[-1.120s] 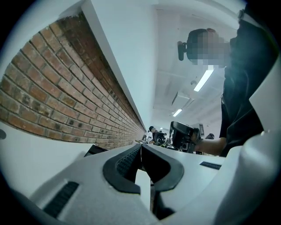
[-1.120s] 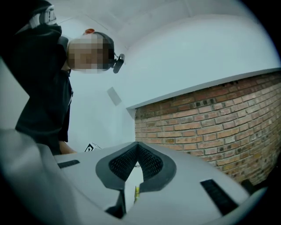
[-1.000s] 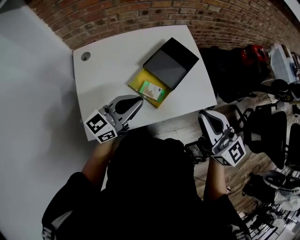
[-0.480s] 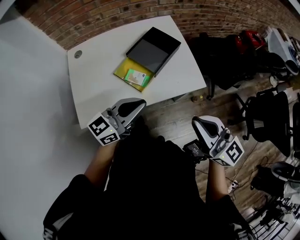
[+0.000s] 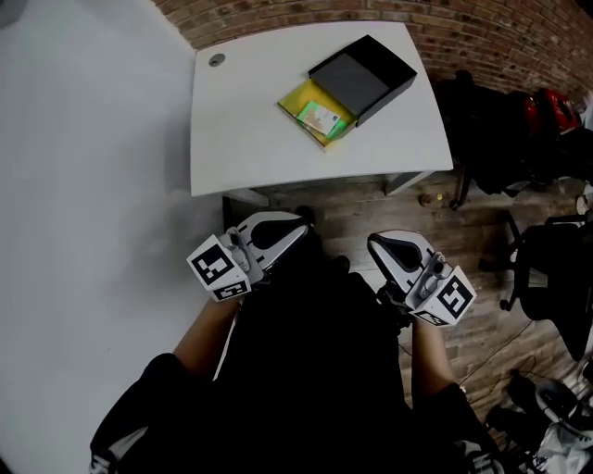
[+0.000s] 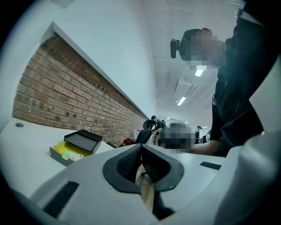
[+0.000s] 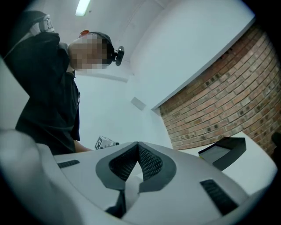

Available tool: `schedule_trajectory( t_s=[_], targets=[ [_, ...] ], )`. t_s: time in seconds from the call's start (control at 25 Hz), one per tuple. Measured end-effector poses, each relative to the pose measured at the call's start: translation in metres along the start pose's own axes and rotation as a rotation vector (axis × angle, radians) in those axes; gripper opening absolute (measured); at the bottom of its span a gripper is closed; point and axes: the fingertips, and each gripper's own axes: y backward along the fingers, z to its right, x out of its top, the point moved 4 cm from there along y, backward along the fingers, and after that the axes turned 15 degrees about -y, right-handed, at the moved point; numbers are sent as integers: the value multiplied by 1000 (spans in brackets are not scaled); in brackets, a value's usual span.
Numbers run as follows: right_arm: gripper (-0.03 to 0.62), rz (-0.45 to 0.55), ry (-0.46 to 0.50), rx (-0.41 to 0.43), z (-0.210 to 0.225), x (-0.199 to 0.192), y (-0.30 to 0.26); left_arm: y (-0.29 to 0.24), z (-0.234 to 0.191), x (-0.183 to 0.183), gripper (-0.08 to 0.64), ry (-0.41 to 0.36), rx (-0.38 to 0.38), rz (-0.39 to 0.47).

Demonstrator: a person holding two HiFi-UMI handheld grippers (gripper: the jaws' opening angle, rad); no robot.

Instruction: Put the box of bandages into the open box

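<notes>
Well back from the desk [image 5: 241,130], both grippers are held close to the person's body, over the wooden floor [image 5: 347,202]. The left gripper [image 5: 298,223] has its jaws pressed together with nothing between them, and the right gripper [image 5: 374,243] is likewise closed and empty, its ribbed pads meeting at the tips. The box of bandages [image 5: 321,118], green and white, sits well apart from both grippers, ahead of them on the far half of the desk. It seems to lie inside the yellow half of the open box [image 5: 363,76], though at this size its exact seating is hard to judge. The black half of the open box stands just beyond it, near the brick wall [image 5: 463,28]. From the left gripper view the box of bandages shows as a small pale green patch ahead and to the left of the jaws. The right gripper view catches only the black edge of the open box, at the right.
</notes>
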Motion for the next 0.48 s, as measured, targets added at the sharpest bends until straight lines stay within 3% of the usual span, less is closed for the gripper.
schedule_trajectory(
  t_s=[0.24,0.48],
  targets=[
    [6,-34,-60,80,-10,-24,-20,30,28,-9,16,3,54,-60],
    [5,-53,-35,80,-22,-21,-33,36,35,-3,17,-17,8,-51]
  ],
)
